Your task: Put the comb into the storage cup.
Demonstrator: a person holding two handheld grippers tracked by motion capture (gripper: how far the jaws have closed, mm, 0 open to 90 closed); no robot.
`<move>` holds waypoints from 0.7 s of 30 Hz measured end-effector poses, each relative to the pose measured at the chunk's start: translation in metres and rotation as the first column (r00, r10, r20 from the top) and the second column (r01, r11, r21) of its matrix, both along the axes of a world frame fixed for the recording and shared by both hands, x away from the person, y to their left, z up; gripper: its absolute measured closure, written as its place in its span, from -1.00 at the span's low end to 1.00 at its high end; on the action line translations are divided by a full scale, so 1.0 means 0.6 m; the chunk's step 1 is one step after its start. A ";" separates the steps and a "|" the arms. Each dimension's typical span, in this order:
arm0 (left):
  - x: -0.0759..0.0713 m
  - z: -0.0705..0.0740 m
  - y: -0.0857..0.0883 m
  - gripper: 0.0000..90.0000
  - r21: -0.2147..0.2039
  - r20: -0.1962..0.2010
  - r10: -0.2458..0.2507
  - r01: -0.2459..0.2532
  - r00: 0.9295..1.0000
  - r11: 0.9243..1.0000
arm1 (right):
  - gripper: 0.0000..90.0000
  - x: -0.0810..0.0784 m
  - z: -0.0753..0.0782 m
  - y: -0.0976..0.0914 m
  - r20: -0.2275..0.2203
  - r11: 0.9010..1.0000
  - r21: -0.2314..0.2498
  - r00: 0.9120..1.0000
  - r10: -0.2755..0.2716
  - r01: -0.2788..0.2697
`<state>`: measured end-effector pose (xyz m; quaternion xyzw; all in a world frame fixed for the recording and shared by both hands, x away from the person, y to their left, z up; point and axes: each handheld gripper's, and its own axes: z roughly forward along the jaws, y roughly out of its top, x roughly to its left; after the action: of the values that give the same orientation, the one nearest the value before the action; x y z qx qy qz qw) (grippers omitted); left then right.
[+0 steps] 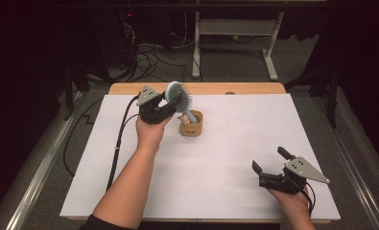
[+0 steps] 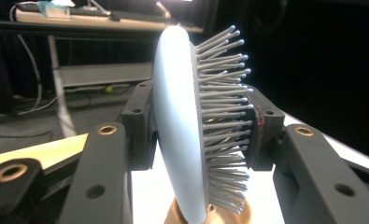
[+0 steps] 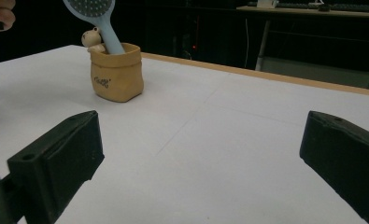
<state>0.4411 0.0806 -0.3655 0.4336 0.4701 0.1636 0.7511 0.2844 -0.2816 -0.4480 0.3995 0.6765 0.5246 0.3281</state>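
A pale blue hairbrush (image 1: 178, 96) stands tilted with its handle in a small tan pot (image 1: 191, 125) at the far middle of the table. My left gripper (image 1: 170, 101) is shut on the brush head. In the left gripper view one pad lies against the smooth back of the hairbrush (image 2: 177, 121) and the other against its bristles. A small cream figure (image 3: 92, 38) peeks out of the pot (image 3: 116, 74) beside the brush handle (image 3: 108, 35). My right gripper (image 1: 269, 159) rests near the front right, open, with nothing between its fingers (image 3: 56, 158).
A white sheet (image 1: 225, 158) covers the wooden table (image 1: 254, 88). Behind the table, a white desk frame (image 1: 235, 28) and loose cables (image 1: 148, 57) stand on the floor. A black cable (image 1: 117, 143) trails from the left gripper across the sheet's left side.
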 end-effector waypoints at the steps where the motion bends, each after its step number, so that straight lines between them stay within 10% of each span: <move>1: 0.001 0.000 0.001 0.20 -0.008 -0.004 0.002 -0.002 1.000 1.000 | -1.00 0.000 0.000 0.000 0.000 1.000 0.000 1.000 0.002 -0.002; 21: 0.007 -0.004 0.014 0.16 -0.020 -0.016 0.010 -0.010 1.000 1.000 | -1.00 -0.001 0.000 0.000 0.000 1.000 -0.001 1.000 0.003 -0.003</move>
<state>0.4453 0.0891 -0.3680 0.4249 0.4797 0.1591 0.7510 0.2840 -0.2815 -0.4479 0.3984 0.6774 0.5245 0.3277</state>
